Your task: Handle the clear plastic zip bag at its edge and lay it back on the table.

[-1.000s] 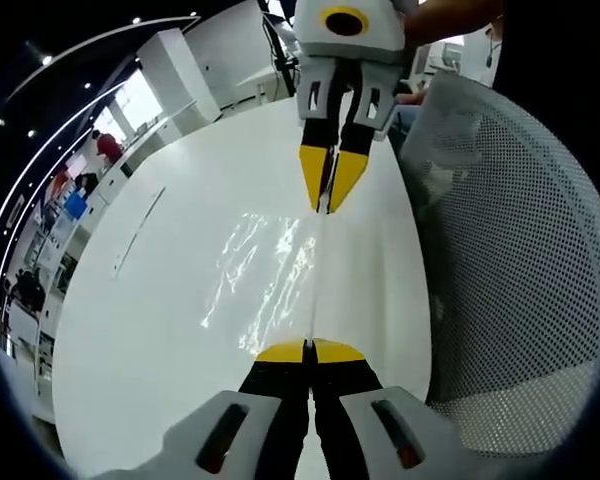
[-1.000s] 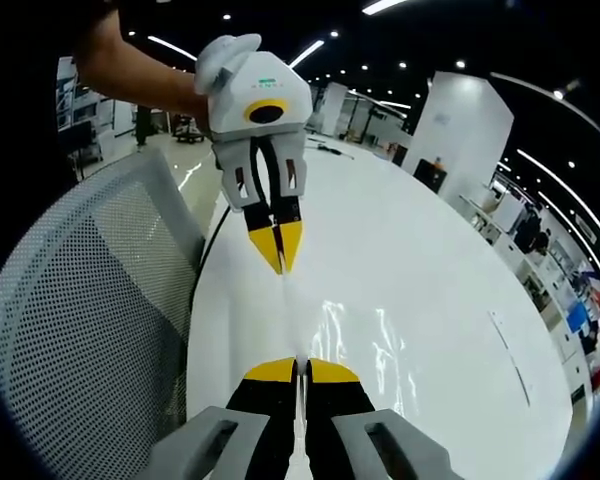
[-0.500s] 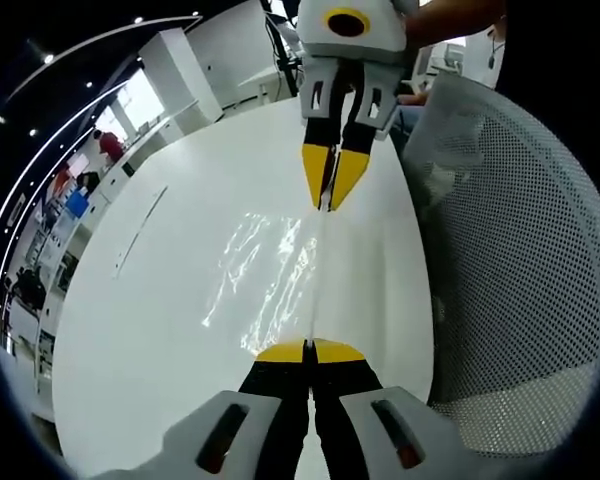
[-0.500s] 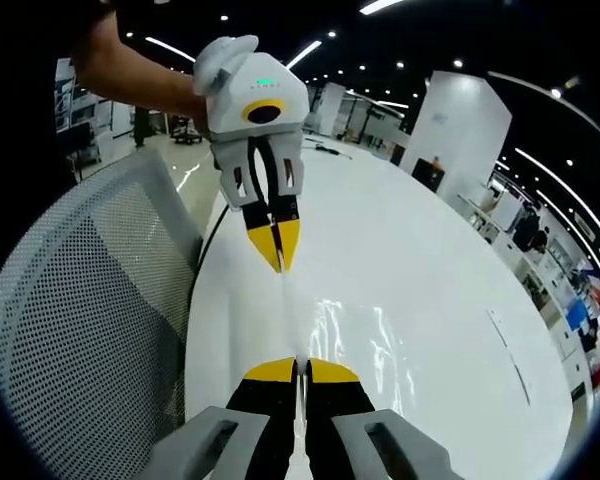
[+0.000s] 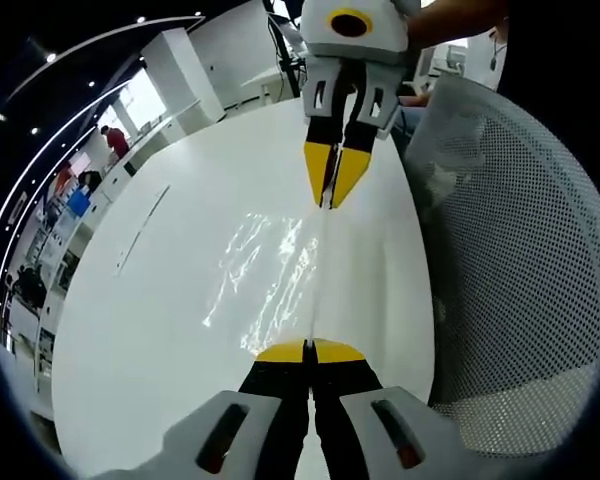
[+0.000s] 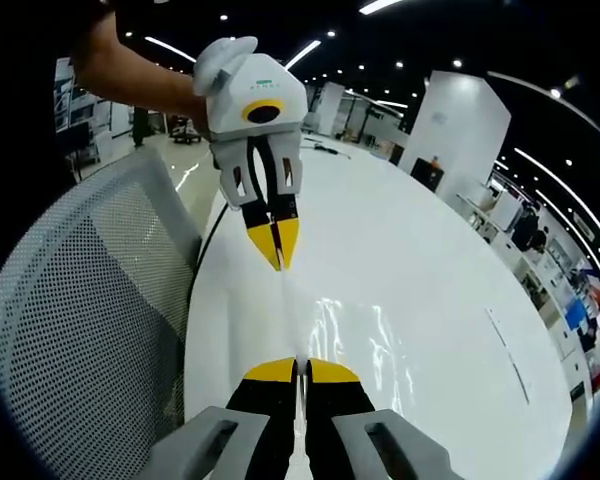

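Two grippers' jaws hiding bag [image 5: 270,270] edge

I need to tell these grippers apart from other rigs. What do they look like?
Both alike: the left gripper and right gripper have white bodies, black linkages and tapered yellow tips. A yellow ring circles a dark disc on each body. The left one has a small green marking.

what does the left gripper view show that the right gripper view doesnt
Left gripper view alone: its own left gripper shut on the clear plastic zip bag, and a person in red far off.

Right gripper view alone: its own right gripper shut on the bag's other end, and a white pillar.

Both: the bag stretched between the closed grippers above the white round table, and the grey mesh chair back.
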The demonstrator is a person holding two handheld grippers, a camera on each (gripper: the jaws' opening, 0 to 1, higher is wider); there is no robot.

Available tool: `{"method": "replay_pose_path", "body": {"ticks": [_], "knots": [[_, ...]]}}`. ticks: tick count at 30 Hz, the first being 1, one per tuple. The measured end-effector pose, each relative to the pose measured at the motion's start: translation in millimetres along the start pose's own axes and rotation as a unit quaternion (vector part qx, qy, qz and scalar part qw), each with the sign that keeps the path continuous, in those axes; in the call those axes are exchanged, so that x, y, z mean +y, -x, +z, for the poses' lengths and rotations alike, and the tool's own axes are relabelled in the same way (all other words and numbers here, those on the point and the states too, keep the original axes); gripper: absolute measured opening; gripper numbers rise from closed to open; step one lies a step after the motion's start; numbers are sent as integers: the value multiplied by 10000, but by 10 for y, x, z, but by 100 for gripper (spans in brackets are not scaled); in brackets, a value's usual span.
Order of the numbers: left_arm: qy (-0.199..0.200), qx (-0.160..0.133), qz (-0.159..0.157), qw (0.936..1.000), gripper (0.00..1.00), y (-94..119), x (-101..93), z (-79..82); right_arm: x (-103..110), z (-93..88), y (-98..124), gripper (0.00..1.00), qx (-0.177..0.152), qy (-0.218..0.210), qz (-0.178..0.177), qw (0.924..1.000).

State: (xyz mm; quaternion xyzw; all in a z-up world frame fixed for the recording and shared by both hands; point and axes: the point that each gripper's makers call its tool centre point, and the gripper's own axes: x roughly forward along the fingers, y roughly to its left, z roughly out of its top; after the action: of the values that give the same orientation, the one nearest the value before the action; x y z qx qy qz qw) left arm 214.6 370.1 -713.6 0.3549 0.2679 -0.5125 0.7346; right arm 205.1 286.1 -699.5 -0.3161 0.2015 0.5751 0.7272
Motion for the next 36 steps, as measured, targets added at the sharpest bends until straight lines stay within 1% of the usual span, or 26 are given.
{"method": "replay_pose_path", "body": {"ticks": [12, 36], "knots": [[9, -2, -11, 10000, 0, -1, -5, 12, -8, -21, 13, 0, 15, -30, -27, 10000], [63, 27, -10, 10000, 0, 21, -12, -39, -2, -50, 26, 0, 31, -59, -27, 10000]]}}
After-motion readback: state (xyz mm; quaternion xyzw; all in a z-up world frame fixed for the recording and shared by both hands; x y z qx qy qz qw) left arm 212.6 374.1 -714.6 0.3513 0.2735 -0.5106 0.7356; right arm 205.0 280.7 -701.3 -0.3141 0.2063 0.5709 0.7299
